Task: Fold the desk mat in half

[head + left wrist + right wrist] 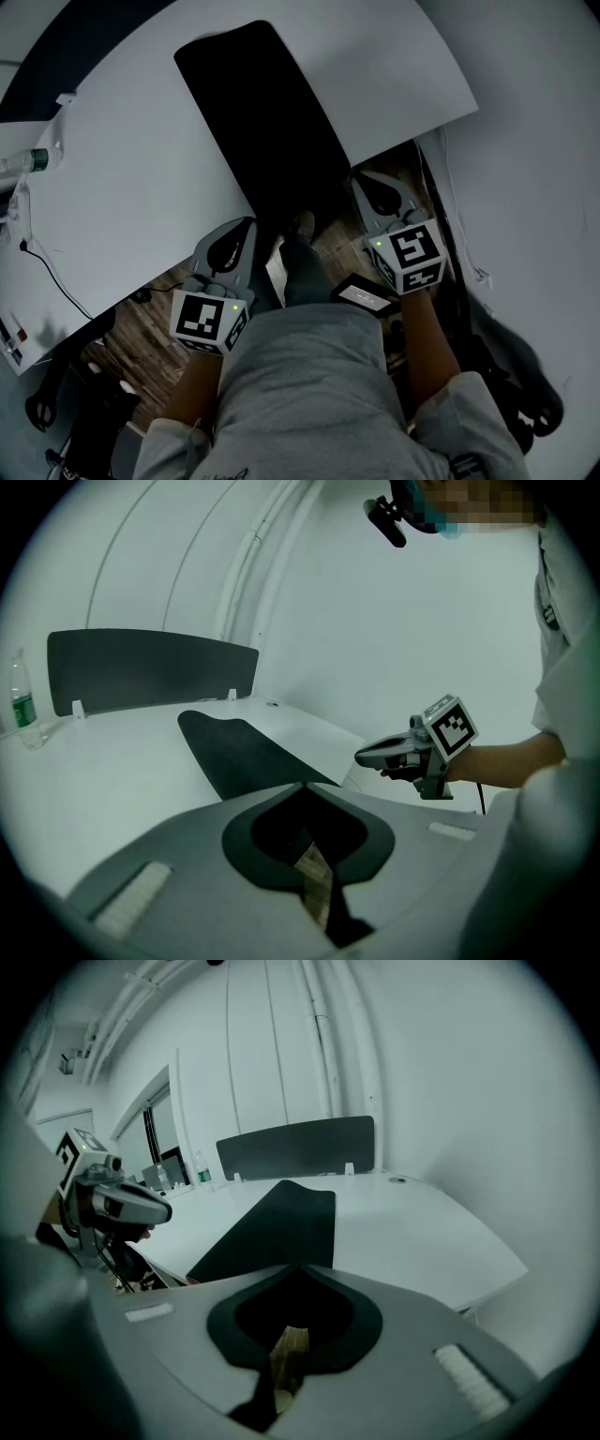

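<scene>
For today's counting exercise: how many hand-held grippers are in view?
2. The left hand-held gripper is at the near left corner of the desk mat, the right hand-held gripper at its near right corner. No others show.

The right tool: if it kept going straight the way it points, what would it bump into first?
The black desk mat. The right tool angles down at the white desk, and the mat's near end lies right at its closed tips, perhaps already pinched; depth is unclear.
</scene>
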`<action>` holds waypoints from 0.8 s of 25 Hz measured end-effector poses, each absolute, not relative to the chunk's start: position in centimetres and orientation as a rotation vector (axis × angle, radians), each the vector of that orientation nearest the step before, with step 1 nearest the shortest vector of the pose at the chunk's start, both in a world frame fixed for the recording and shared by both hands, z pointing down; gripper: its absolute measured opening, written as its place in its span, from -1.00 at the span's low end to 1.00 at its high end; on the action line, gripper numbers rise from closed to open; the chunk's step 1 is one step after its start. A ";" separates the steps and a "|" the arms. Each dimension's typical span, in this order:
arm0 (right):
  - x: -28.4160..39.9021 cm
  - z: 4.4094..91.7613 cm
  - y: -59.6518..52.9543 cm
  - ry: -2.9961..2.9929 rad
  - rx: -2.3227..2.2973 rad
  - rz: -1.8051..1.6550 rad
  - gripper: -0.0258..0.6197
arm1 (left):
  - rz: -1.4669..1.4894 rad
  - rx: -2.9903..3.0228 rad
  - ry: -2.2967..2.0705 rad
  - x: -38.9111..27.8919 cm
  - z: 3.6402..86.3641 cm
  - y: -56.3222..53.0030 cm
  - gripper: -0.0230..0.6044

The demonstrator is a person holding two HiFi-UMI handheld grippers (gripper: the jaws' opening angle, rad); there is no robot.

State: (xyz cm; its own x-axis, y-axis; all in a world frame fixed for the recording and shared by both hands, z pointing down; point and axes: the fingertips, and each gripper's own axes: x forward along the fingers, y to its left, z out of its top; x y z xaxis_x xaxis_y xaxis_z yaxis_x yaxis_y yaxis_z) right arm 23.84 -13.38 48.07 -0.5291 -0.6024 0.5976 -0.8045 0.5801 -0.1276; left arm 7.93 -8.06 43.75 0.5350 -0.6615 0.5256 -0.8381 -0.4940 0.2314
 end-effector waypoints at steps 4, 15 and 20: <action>22.2 46.2 -13.0 -2.423 1.072 0.599 -0.90 | 0.494 2.320 -1.247 7.6 42.7 -8.3 -0.87; 16.2 40.9 -11.9 -2.554 0.981 0.571 -0.90 | 0.452 2.368 -1.324 3.4 38.8 -9.3 -0.87; 13.7 38.6 -11.6 -2.578 0.987 0.554 -0.90 | 0.458 2.390 -1.325 1.1 37.3 -9.3 -0.87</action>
